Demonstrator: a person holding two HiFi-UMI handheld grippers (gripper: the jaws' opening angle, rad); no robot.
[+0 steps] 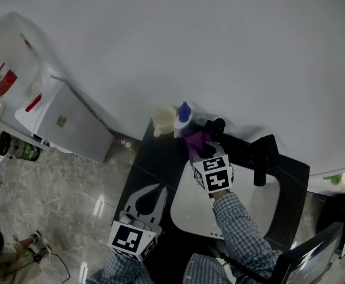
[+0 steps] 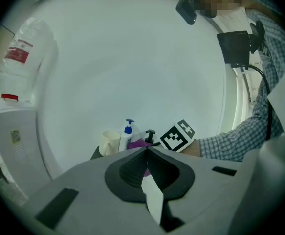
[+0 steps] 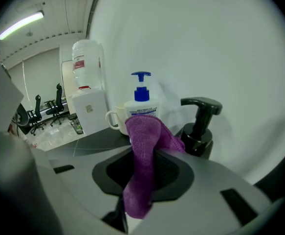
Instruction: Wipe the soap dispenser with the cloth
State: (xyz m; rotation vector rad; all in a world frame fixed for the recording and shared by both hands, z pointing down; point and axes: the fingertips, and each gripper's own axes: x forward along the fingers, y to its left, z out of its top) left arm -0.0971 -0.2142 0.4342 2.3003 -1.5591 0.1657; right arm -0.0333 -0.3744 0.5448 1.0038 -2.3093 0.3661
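Left gripper jaws together, mug, blue-pump bottle, black soap dispenser, purple cloth beyond

in the head view, around the right gripper clamping a purple microfibre cloth: black pump soap dispenser close at 1 o'clock; white blue-pump bottle and cream mug at 11; black tap at 3; bare dark countertop at 9; white wall beyond
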